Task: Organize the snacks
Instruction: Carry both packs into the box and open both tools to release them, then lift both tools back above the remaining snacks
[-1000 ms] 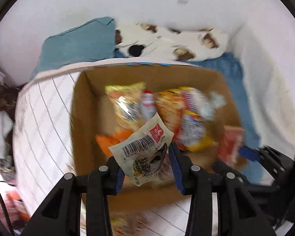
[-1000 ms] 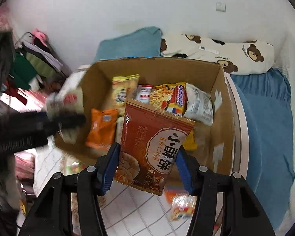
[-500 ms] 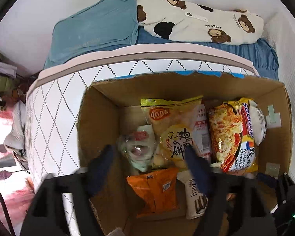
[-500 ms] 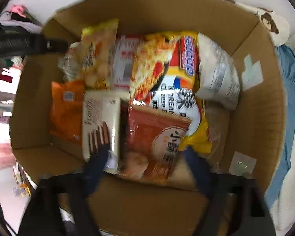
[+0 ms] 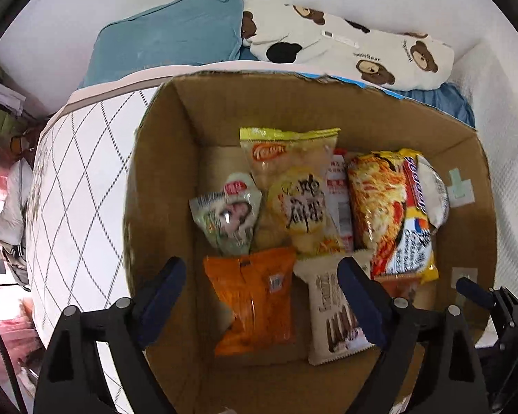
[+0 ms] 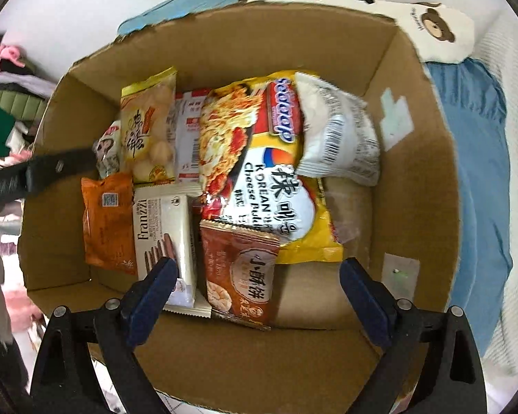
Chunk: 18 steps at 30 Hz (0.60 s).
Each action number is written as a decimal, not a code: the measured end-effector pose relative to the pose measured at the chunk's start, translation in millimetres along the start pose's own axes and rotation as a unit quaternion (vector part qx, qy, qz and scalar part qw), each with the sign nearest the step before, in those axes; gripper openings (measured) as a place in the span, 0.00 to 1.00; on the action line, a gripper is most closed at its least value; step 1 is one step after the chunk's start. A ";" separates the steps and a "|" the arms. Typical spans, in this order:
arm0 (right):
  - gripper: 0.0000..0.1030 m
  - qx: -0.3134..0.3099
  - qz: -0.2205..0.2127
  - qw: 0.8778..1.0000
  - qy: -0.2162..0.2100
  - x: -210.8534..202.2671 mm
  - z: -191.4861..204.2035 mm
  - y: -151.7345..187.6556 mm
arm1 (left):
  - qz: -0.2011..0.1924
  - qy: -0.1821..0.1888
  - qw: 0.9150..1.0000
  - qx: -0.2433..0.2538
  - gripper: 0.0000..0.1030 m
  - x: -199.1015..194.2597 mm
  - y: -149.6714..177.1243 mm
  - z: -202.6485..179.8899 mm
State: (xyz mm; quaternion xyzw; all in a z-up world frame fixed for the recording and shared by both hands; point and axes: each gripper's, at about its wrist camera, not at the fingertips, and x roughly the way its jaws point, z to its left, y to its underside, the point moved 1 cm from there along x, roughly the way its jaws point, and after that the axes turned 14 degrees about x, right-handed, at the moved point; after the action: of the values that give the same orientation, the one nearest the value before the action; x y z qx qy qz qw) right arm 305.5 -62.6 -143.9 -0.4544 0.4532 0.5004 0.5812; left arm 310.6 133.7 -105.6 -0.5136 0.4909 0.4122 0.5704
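A cardboard box (image 5: 162,186) (image 6: 414,172) holds several snack packs. My left gripper (image 5: 262,296) is open and empty above the box's near left part, over an orange pack (image 5: 255,296). A pale green-white pack (image 5: 228,214) lies beyond it. My right gripper (image 6: 259,293) is open and empty above a brown biscuit pack (image 6: 241,269) lying in the box. A white Franzzi pack (image 6: 162,227), a yellow noodle pack (image 6: 269,172) and a yellow cracker bag (image 6: 148,131) lie around it.
The box sits on a white quilted mattress (image 5: 76,179). A teal pillow (image 5: 169,38) and a bear-print pillow (image 5: 355,51) lie behind it against the wall. Blue bedding (image 6: 476,186) lies to the right. Clothes pile at the far left (image 6: 3,110).
Both grippers held packs a second ago: the left a green-white pack, the right the brown biscuit pack. Both moved over the box, opened, and the packs now lie inside.
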 end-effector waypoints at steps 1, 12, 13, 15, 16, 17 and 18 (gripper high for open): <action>0.94 0.002 -0.002 1.000 0.000 -1.2 -1.5 0.7 | -0.006 0.000 1.000 -0.002 0.87 -2.5 3.9 -0.7; 0.94 0.003 -0.070 0.998 0.004 -39.1 -8.6 39.8 | -0.075 -0.001 0.997 -0.007 0.87 -44.1 58.2 -16.5; 0.94 0.002 -0.076 0.997 0.003 -42.2 -7.8 42.3 | -0.082 -0.005 0.997 -0.007 0.87 -48.8 63.7 -18.3; 0.94 0.000 -0.098 0.995 0.004 -52.1 -6.6 50.5 | -0.097 -0.011 0.995 -0.006 0.87 -57.7 74.7 -22.7; 0.94 -0.003 -0.108 0.994 0.008 -57.6 -5.1 53.2 | -0.106 -0.016 0.994 -0.006 0.87 -63.2 80.8 -25.0; 0.94 -0.006 -0.119 0.993 0.010 -64.4 -5.8 58.6 | -0.115 -0.021 0.993 -0.005 0.87 -68.5 86.4 -27.8; 0.94 -0.007 -0.130 0.991 0.010 -70.1 -5.6 64.0 | -0.122 -0.024 0.992 -0.003 0.87 -72.9 90.5 -30.8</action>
State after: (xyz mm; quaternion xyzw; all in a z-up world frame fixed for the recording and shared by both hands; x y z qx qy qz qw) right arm 235.4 -74.4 -80.8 -0.5188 0.3924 0.4193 0.6334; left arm 205.1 117.7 -50.0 -0.5613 0.4091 0.3535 0.6265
